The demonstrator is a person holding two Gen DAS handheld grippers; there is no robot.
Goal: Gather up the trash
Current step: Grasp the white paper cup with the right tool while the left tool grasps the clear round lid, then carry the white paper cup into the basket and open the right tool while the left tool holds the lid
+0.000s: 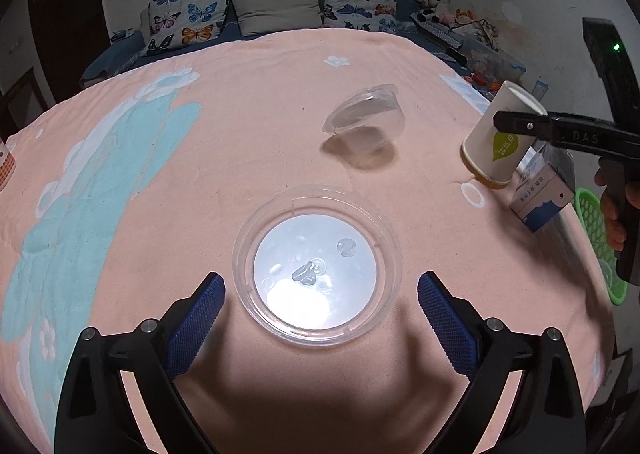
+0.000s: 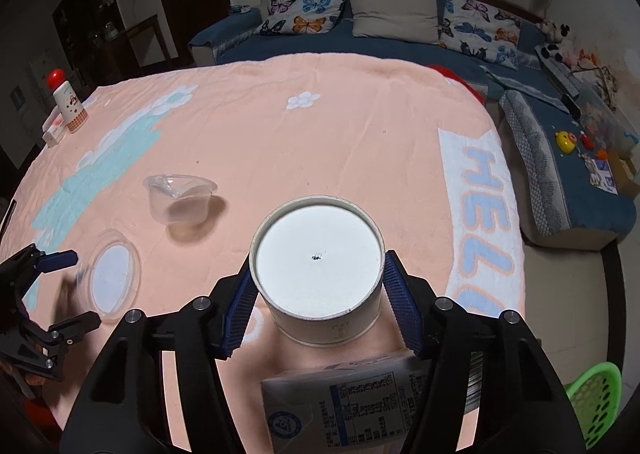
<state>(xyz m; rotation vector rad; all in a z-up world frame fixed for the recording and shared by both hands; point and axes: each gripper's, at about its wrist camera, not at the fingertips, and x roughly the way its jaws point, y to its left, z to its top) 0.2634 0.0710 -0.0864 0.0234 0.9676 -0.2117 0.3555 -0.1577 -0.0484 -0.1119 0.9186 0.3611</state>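
Note:
A white paper cup [image 2: 318, 254] stands upside down on the pink blanket [image 2: 280, 133], and my right gripper [image 2: 319, 262] is shut on it, blue pads against both sides. A milk carton [image 2: 344, 402] lies just in front of that cup. My left gripper [image 1: 321, 278] is open, its fingers on either side of a clear round plastic lid [image 1: 316, 238] that lies flat on the blanket. A clear plastic cup [image 1: 366, 119] stands beyond the lid, apart from both grippers. In the left wrist view the paper cup [image 1: 496, 137] shows at the right with a black finger [image 1: 520, 123] across it.
A green mesh basket [image 2: 596, 402] sits low beyond the blanket's right edge. A white bottle with a red cap [image 2: 70, 105] stands at the far left corner. A blue sofa with butterfly pillows [image 2: 304, 11] runs behind. A person's hand [image 1: 614, 213] holds the right gripper's handle.

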